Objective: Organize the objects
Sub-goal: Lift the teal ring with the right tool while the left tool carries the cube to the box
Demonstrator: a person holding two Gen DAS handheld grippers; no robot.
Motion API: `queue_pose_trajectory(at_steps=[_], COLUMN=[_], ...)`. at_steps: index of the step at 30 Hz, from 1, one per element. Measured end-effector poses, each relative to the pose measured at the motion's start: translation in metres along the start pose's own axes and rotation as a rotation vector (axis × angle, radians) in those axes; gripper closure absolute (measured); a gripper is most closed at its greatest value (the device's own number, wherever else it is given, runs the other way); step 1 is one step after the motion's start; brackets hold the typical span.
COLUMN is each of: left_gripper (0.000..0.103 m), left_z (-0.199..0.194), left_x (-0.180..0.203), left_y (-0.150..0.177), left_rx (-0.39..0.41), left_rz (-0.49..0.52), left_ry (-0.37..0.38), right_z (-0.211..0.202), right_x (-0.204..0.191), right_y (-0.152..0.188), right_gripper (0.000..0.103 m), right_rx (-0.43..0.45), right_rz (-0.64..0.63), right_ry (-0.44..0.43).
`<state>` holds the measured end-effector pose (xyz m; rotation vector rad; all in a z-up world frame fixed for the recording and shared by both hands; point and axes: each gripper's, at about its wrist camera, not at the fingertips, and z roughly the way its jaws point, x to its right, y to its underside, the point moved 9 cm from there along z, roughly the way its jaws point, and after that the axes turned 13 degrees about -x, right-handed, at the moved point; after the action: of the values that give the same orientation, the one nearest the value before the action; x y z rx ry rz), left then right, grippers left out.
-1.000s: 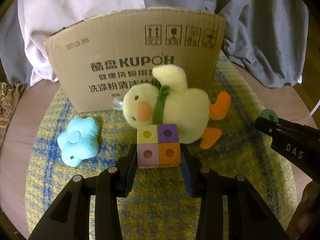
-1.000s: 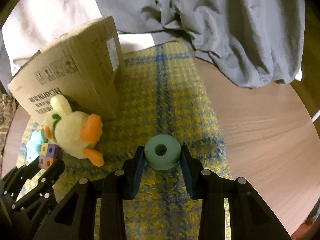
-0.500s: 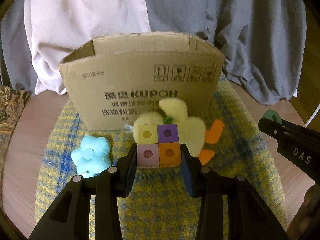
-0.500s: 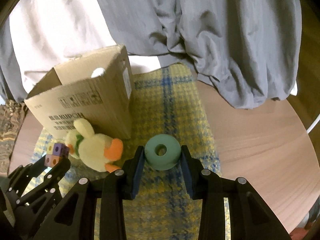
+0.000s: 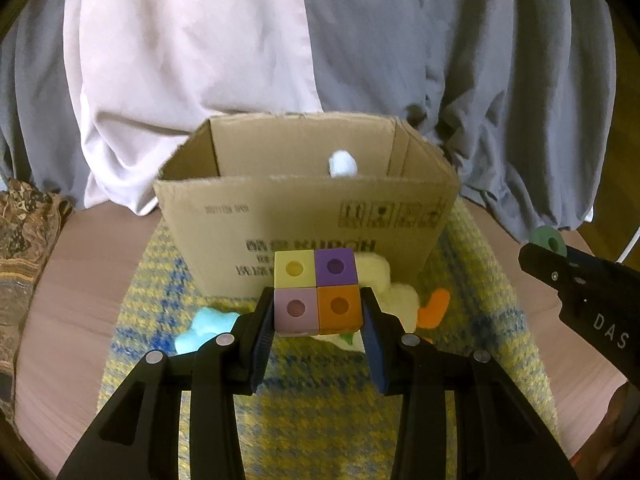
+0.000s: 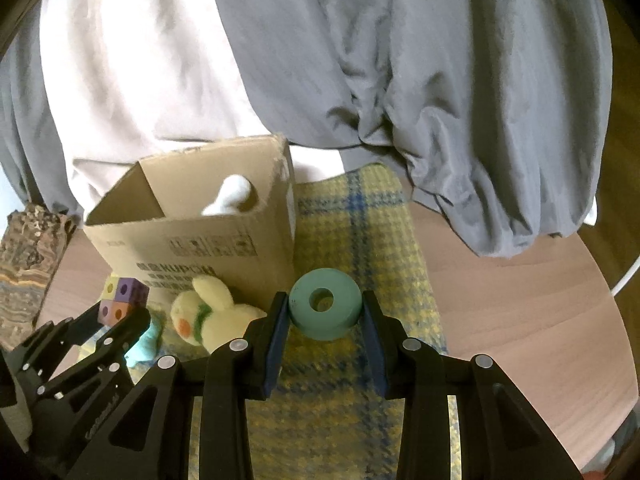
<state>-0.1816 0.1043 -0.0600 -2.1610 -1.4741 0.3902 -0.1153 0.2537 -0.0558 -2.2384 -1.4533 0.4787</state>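
My left gripper (image 5: 318, 320) is shut on a four-coloured block cube (image 5: 316, 291) and holds it in the air in front of the open cardboard box (image 5: 304, 216). The cube also shows in the right wrist view (image 6: 120, 300). My right gripper (image 6: 325, 320) is shut on a green foam ring (image 6: 325, 309), held above the mat to the right of the box (image 6: 192, 240). A white soft object (image 5: 342, 163) lies inside the box. A yellow plush duck (image 6: 208, 312) and a light-blue toy (image 5: 204, 330) lie on the mat before the box.
A yellow and blue checked mat (image 6: 360, 240) covers the round wooden table (image 6: 520, 320). Grey and white cloth (image 5: 320, 60) hangs behind the box. A patterned fabric (image 5: 20, 248) lies at the left edge.
Both grippers have risen with their loads. The view now looks over the box's front wall into its inside, and the duck and blue toy lie lower below the cube.
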Motion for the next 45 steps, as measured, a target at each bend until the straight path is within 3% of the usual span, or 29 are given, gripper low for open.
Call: queue_pose_trajectory(at_steps=[26,35,45], left_gripper=[0.063,0.063,0.063], left_z=[-0.044,-0.047,-0.032], left_x=[-0.035,-0.041,-0.044], left_y=[-0.073,-0.103,-0.131], left_rx=[0.100,0.107,0.076], left_rz=[-0.008,-0.001,0.007], left_ry=[-0.031,-0.012,0.060], right_z=[-0.041,-0.043,-0.027], right_x=[-0.051,-0.067,-0.071], right_y=[-0.057,-0.083,-0.109], right_gripper=[0.067,0.067,0.067], right_rx=[0.098,0.104,0.072], right_rz=[-0.061,-0.084,-0.065], right_ry=[-0.037,-0.053,-0.071])
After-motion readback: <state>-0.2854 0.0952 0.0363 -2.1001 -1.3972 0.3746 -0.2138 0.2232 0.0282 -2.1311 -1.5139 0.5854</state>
